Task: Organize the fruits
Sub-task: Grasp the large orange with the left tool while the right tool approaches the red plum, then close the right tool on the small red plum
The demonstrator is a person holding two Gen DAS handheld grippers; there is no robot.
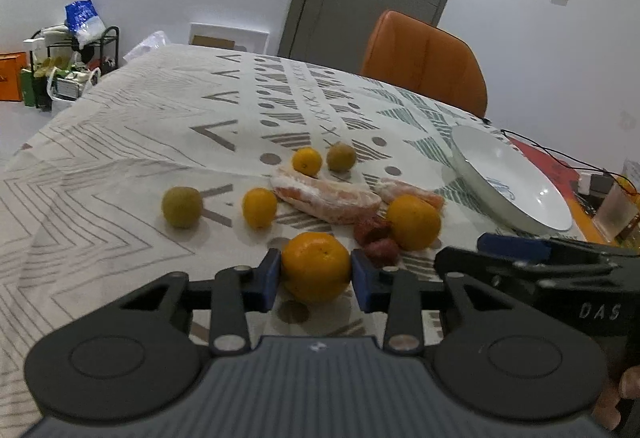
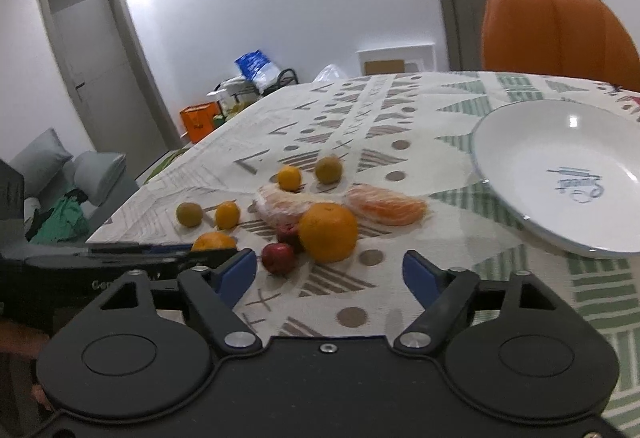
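Observation:
On the patterned tablecloth, an orange (image 1: 316, 266) sits between the blue pads of my left gripper (image 1: 316, 274), and both pads press its sides. The right wrist view shows the same orange (image 2: 214, 241) partly hidden behind that gripper. A second large orange (image 2: 328, 232) lies just ahead of my right gripper (image 2: 330, 272), whose jaws stand wide apart with nothing between them. Two small red fruits (image 2: 278, 258) lie beside it. Further back are two peeled citrus pieces (image 1: 324, 200), two small yellow fruits (image 1: 259, 207) and two greenish ones (image 1: 182, 207).
A white plate (image 2: 560, 174) rests at the right of the table, tilted on something at its far side. An orange chair (image 1: 424, 62) stands behind the table. Cables and a small cup (image 1: 616, 212) sit at the far right edge.

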